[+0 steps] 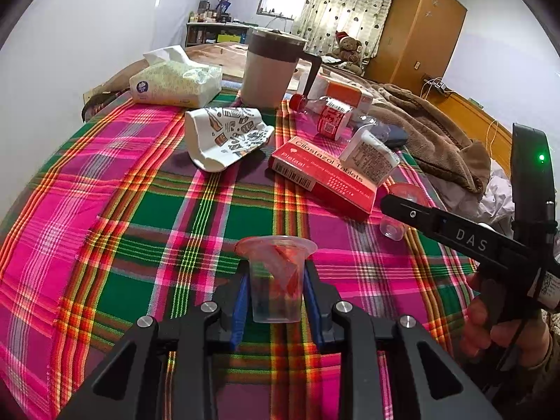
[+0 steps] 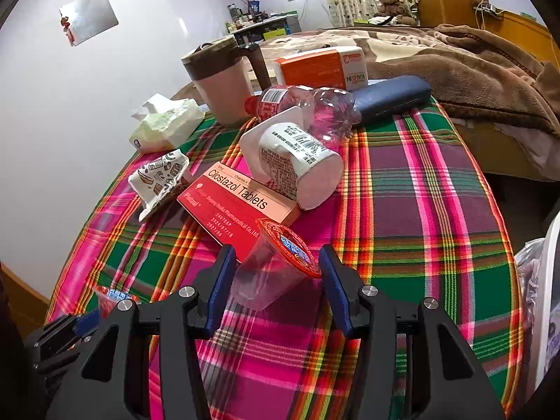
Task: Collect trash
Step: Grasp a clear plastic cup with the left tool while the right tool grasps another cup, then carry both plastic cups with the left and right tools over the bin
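Observation:
My left gripper (image 1: 276, 273) is shut on a small clear cup (image 1: 276, 280) with a crumpled red foil lid inside, held upright over the plaid tablecloth (image 1: 157, 231). My right gripper (image 2: 278, 255) is shut on a second clear cup (image 2: 266, 280) with a red foil lid, which lies tilted against a red tablet box (image 2: 238, 206). In the left wrist view the right gripper (image 1: 395, 217) sits at the right, held by a hand. A crushed paper cup (image 1: 224, 136), a white yoghurt pot (image 2: 297, 168) and an empty plastic bottle (image 2: 308, 108) lie behind.
A lidded mug (image 1: 269, 70), a tissue pack (image 1: 175, 84), an orange box (image 2: 322, 66) and a dark blue case (image 2: 388, 99) stand at the table's far side. A brown blanket (image 2: 472, 70) covers the bed beyond. A plastic bag (image 2: 532, 266) shows at the right edge.

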The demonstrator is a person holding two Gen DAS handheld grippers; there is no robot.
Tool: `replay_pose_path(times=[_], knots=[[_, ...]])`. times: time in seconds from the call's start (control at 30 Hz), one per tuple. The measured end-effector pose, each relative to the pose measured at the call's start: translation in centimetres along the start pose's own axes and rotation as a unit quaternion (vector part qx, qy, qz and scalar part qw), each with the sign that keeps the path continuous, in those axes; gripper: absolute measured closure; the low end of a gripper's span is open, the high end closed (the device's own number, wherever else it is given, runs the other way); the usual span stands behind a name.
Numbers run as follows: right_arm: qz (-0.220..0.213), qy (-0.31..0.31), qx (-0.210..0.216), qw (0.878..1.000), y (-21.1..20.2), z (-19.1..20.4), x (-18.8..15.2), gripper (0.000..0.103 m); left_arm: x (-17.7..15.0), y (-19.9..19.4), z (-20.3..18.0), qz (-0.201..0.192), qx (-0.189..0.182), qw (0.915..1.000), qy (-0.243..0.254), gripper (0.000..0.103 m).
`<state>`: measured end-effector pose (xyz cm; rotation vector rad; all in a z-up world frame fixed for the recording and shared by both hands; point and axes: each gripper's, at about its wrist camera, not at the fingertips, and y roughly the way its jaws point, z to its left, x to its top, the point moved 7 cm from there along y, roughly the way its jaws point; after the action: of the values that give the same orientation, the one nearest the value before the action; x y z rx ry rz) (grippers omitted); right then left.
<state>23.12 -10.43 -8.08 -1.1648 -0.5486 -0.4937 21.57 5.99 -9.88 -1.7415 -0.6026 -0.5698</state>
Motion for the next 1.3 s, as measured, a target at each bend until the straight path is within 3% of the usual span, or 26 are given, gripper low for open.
replay_pose_path(times=[0.7, 1.3], knots=[[-0.051, -0.002, 0.001, 0.999, -6.1, -1.8, -0.1, 0.052, 1.0, -4.8, -4.0, -0.047, -0.009, 0.9982, 0.036, 0.073], [-0.103, 0.022, -0.038, 0.994, -12.9, -8.1, -0.6, 0.052, 1.7, -6.9, -12.8, -0.075, -0.059, 0.9905, 0.099, 0.073]])
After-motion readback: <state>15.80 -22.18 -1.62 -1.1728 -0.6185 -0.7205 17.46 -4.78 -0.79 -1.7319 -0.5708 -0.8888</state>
